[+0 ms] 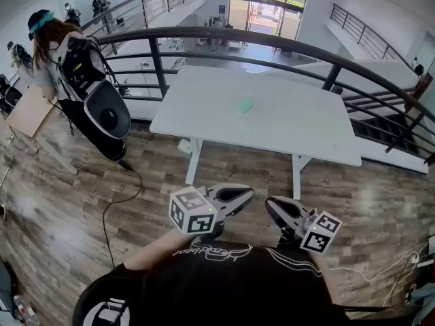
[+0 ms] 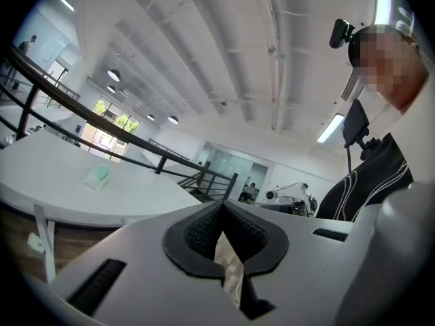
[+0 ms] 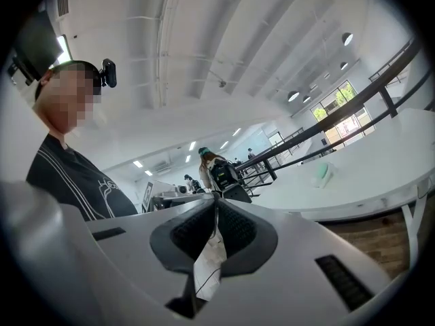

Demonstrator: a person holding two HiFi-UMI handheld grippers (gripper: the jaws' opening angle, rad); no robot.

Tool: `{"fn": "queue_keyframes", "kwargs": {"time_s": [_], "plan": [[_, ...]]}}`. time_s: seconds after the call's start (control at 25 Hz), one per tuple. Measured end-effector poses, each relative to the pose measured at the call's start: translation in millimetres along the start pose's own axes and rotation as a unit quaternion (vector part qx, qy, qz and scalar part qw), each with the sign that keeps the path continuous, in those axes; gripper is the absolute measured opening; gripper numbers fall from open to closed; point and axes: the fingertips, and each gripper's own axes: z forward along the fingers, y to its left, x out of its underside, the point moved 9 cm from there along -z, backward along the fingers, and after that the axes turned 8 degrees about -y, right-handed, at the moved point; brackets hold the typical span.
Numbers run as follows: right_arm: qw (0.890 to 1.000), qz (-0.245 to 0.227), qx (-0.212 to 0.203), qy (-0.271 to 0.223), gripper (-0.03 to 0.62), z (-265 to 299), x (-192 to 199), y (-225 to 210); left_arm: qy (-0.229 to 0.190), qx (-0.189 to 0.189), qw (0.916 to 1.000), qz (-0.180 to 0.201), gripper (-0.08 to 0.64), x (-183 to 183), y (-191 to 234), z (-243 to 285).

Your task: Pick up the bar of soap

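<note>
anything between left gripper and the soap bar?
Head view: only wood floor and bare white tabletop separate the left gripper from the soap bar. No other objects there.

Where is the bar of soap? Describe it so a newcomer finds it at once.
Look at the white table standing in front of the curved black railing. The bar of soap lies near the middle of its top, slightly toward the railing side. It is small and pale green, the only thing on that white surface.
</note>
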Motion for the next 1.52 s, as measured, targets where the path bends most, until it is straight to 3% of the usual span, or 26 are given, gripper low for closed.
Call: {"fn": "queue_keyframes", "kwargs": {"time_s": [0.36,0.76,1.08,1.52], "plan": [[1.0,0.005,-0.02,0.01,0.018,44.9,-1.3,-32.5,-0.01,-0.036,0.9993,-0.005,0.008,-10.1,46.6,-13.9],[0.999,0.012,-0.043,0.002,0.018,64.2,-18.0,-95.3,-0.012,-0.064,0.9978,0.002,0.008,-15.4,87.2,18.0],[0.998,0.027,-0.062,0.005,0.018,97.8,-48.0,-176.4,-0.005,-0.09,0.9959,0.002,0.008,-35.1,148.1,66.3],[0.997,0.047,-0.068,0.013,0.018,146.6,-121.9,-339.5,0.003,-0.113,0.9936,-0.005,0.008,-82.7,274.9,186.1]]}}
